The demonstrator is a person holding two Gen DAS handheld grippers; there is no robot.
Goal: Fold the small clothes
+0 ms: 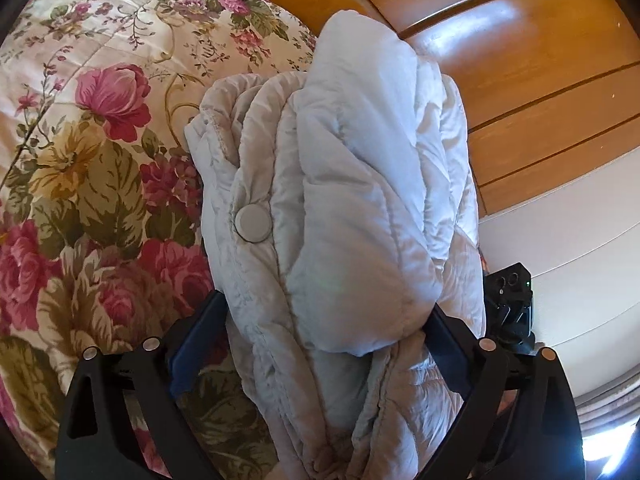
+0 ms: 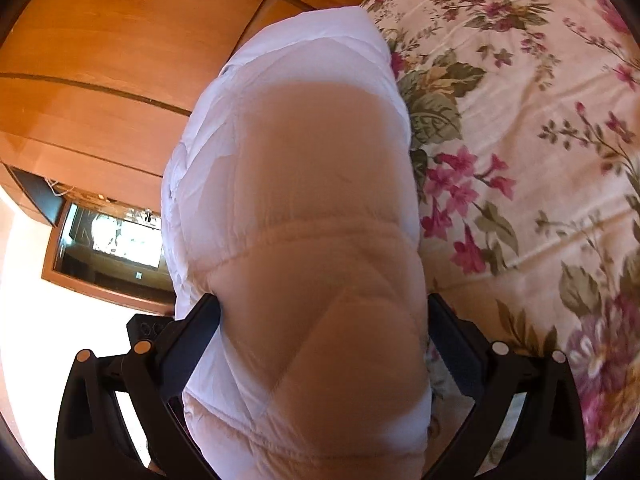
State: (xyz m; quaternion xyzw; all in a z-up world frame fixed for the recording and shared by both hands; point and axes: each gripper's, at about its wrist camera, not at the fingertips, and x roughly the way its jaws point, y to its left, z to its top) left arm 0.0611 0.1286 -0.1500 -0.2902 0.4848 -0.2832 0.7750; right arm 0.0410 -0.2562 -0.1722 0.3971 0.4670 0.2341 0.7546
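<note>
- Both grippers straddle my folded white puffer jacket (image 1: 336,200) at the bed's edge, bundle running toward twelve o'clock.
- Left gripper (image 1: 324,344) wide; whether pads press, I cannot tell.
- Right gripper (image 2: 324,344) likewise wide around it.
- Floral bedspread (image 1: 92,152) underneath: probably the set-down spot.

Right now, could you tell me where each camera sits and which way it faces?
Left wrist: on the left gripper, looking along its fingers at the folded jacket between them, bedspread at left; the other gripper shows.
Right wrist: on the right gripper, jacket between its fingers, wardrobe at left.
Shared: jacket, bedspread, wardrobe.
</note>
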